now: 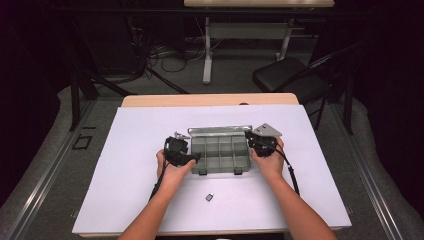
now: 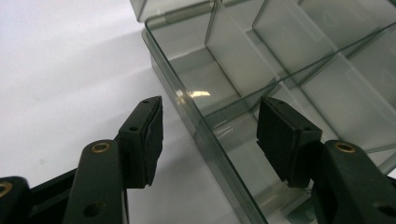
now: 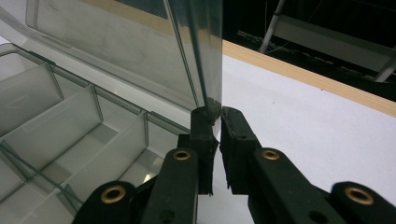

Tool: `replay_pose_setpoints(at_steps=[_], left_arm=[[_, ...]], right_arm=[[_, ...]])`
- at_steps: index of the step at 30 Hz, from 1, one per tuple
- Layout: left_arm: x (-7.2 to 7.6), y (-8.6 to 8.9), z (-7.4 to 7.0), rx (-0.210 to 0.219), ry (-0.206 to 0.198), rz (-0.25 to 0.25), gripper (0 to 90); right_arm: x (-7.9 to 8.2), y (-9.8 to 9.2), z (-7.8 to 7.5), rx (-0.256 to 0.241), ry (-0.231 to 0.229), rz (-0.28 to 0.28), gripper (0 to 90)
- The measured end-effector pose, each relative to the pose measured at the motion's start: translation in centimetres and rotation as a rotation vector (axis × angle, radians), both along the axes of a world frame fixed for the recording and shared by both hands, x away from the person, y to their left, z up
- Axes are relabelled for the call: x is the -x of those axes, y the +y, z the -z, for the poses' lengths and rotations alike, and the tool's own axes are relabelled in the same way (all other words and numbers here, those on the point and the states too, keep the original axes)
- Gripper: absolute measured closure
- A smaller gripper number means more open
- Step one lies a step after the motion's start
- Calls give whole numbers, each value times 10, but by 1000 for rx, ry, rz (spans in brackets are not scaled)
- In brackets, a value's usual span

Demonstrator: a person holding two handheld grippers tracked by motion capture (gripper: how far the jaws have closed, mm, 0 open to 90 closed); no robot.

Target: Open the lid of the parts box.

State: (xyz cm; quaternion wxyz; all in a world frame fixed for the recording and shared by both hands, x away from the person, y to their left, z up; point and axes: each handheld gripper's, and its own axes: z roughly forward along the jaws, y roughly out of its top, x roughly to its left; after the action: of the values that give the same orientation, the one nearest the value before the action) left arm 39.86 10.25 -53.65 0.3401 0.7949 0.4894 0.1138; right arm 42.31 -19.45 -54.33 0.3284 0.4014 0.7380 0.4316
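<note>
Two bare forearms come up from the bottom of the high view and angle slightly toward each other. The left hand [image 1: 172, 167] wraps around the black two-jaw left tool [image 1: 181, 150], wrist straight, its cable trailing back along the forearm. In the left gripper view its jaws stand wide apart, one to either side of a clear wall. The right hand [image 1: 269, 161] holds the black right tool [image 1: 261, 141] with the grey three-cornered plate on top. In the right gripper view its jaws are pressed close, pinching a thin clear edge between the pads [image 3: 204, 126].
</note>
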Motion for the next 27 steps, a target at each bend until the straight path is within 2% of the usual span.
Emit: replay_pose_setpoints(at_steps=[2, 12, 16, 27], left_arm=[[0, -2, 4, -8, 13, 10, 416], [1, -8, 15, -41, -6, 17, 500], [1, -9, 17, -71, -12, 16, 545], [3, -8, 18, -74, -33, 22, 574]], right_arm=[[0, 0, 0, -3, 1, 1, 839], [0, 0, 0, -9, 2, 3, 839], [0, 0, 0, -10, 3, 4, 840], [-1, 0, 1, -27, 4, 9, 840]])
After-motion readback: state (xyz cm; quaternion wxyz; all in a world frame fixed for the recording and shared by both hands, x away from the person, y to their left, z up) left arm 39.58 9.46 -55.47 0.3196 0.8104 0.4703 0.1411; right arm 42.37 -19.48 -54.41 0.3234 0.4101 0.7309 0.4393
